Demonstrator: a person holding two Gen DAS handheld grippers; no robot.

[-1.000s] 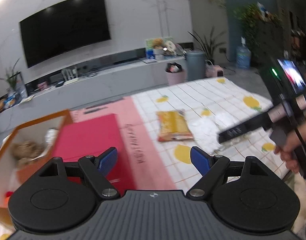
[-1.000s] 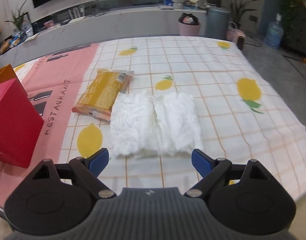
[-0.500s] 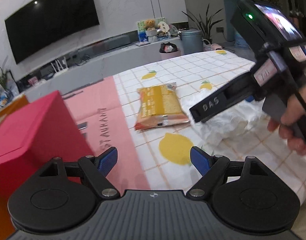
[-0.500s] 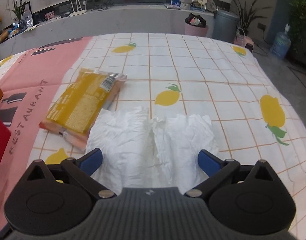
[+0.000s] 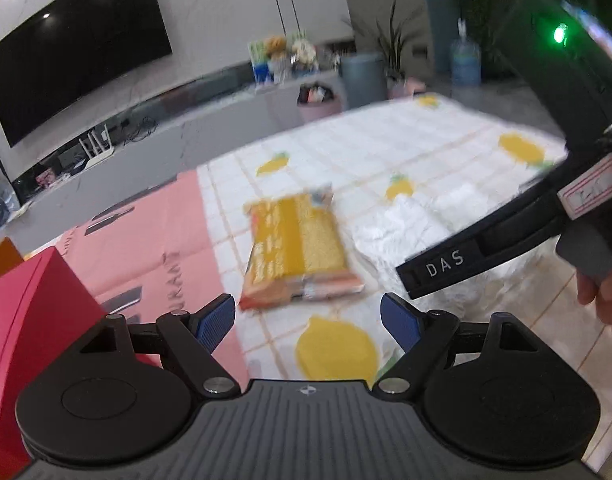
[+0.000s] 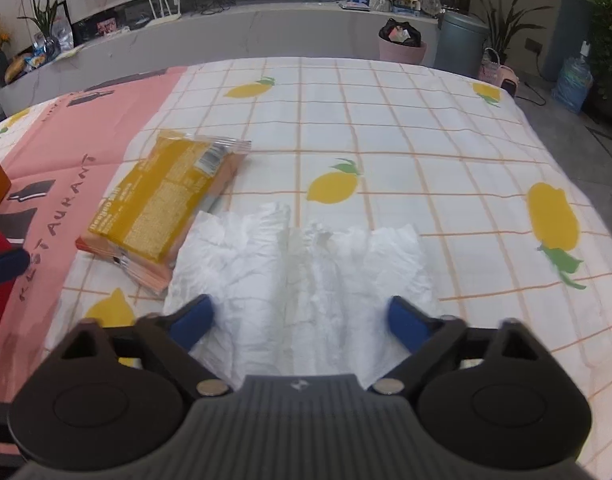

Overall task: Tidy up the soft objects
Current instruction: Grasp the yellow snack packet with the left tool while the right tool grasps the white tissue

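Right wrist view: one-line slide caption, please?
Right tongs straddle the white tissue pack, closing in; the yellow packet lies alongside on the lemon-print cloth.

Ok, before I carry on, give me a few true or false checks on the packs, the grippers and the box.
1. The right gripper straddles the white pack, jaws just closing. True.
2. The yellow pack lies right of the white pack. False: left, touching it.
3. The left gripper holds the yellow pack. False: open and empty.
4. A red box stands left of the left gripper. True.
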